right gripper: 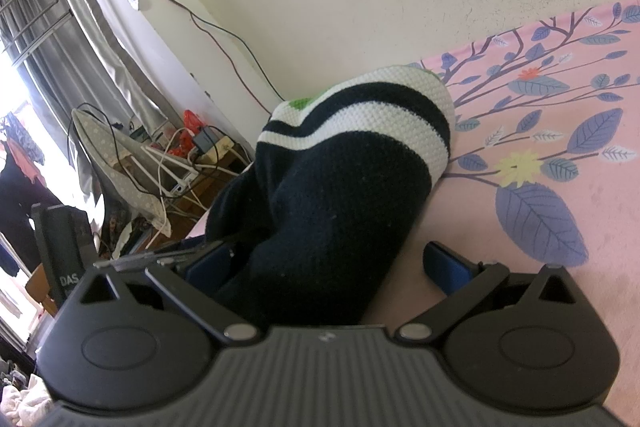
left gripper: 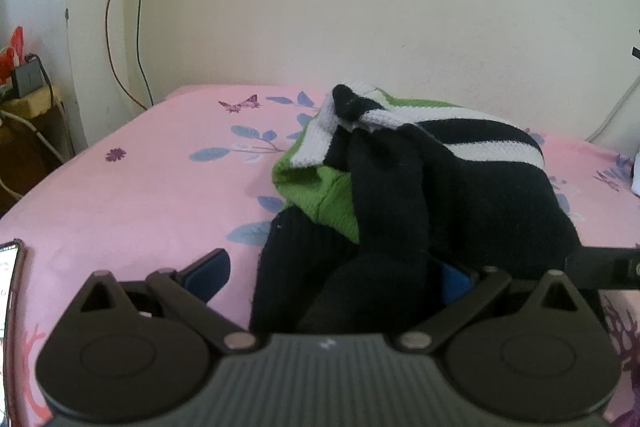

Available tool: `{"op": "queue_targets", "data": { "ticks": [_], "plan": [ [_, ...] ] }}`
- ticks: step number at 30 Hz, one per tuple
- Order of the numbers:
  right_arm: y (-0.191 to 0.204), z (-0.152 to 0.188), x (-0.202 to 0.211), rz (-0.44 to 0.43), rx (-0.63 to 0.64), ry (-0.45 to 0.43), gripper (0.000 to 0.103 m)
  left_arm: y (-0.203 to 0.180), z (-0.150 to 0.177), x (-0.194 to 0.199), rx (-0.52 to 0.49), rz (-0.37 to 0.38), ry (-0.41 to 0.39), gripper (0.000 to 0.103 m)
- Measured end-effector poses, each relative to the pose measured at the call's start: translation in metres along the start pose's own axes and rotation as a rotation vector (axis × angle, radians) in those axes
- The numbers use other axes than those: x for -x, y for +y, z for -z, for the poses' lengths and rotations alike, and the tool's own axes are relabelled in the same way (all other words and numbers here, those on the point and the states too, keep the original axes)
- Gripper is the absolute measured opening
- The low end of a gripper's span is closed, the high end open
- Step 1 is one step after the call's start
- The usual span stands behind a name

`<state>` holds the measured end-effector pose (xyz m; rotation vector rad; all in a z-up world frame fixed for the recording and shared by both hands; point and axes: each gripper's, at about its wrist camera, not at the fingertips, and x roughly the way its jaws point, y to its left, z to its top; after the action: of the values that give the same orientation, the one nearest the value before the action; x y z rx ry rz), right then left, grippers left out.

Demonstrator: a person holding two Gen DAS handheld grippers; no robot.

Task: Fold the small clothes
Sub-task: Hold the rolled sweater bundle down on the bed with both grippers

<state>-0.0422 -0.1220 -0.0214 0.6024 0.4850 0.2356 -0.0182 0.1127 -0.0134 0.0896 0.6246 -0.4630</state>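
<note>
A small knit sweater point(left gripper: 400, 179), black with white stripes and green parts, lies bunched on the pink floral bedsheet point(left gripper: 160, 167). My left gripper point(left gripper: 332, 275) is open, its blue-padded fingers point(left gripper: 208, 273) spread on either side of the sweater's black near part. The sweater also shows in the right wrist view point(right gripper: 340, 187), heaped up between the spread fingers point(right gripper: 448, 271) of my right gripper point(right gripper: 324, 267), which is open around its black end. The right gripper's black body point(left gripper: 600, 267) shows at the right edge of the left wrist view.
A cream wall point(left gripper: 320, 7) stands behind the bed. A phone point(left gripper: 8, 287) lies at the bed's left edge. Left of the bed are a wooden stand with a charger and cables point(right gripper: 200, 147), an ironing board point(right gripper: 116, 163) and a curtained window point(right gripper: 40, 27).
</note>
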Motion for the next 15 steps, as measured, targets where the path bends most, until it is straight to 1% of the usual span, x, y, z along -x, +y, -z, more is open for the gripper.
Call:
{"op": "queue_targets", "data": {
  "ticks": [5,15],
  "plan": [
    [0.0003,0.0002,0.0001,0.000,-0.001,-0.001,0.097,0.0033,-0.0009,-0.0008,0.017,0.014,0.009,0.103],
    [0.0007,0.0002,0.0003,0.001,-0.001,-0.001,0.097,0.0009,-0.0002,0.0003,0.008,0.006,0.004,0.103]
  ]
}}
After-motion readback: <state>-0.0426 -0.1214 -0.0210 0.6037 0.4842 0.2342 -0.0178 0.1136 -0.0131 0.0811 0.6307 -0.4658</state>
